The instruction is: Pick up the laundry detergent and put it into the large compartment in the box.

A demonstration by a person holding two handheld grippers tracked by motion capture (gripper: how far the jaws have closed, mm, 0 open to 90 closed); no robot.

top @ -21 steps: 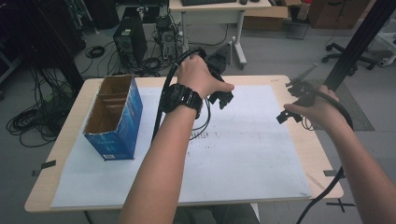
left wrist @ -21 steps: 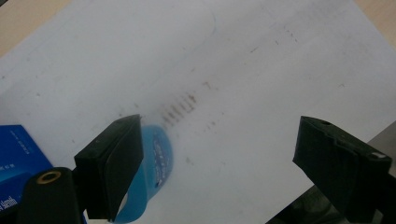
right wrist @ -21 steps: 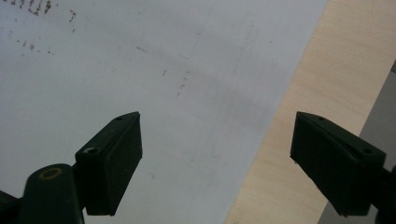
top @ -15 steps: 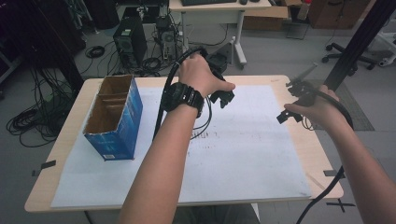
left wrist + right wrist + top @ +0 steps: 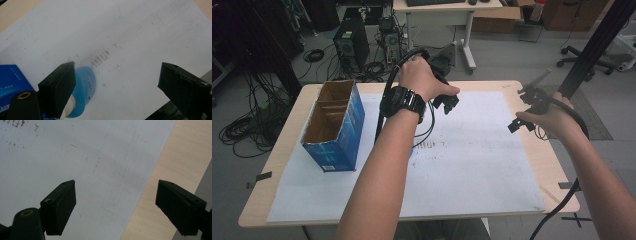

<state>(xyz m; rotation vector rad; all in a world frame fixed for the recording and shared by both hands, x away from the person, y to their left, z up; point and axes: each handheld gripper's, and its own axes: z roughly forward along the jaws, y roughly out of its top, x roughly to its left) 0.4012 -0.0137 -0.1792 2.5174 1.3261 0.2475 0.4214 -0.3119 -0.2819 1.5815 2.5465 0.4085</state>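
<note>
My left gripper [image 5: 117,82] and right gripper [image 5: 115,205] gape wide, empty; swinging left could topple the blue box [image 5: 334,127] at frame left

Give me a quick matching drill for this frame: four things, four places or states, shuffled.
Things:
1. blue box
2. left hand-held gripper
3. right hand-held gripper
4. white sheet

Places or states:
a. open above the sheet's right edge
b. spread flat over the tabletop
c. standing at the table's left, top open
d. open above the dark smudges at the sheet's middle

Pairs: 1-c, 2-d, 3-a, 4-b
</note>
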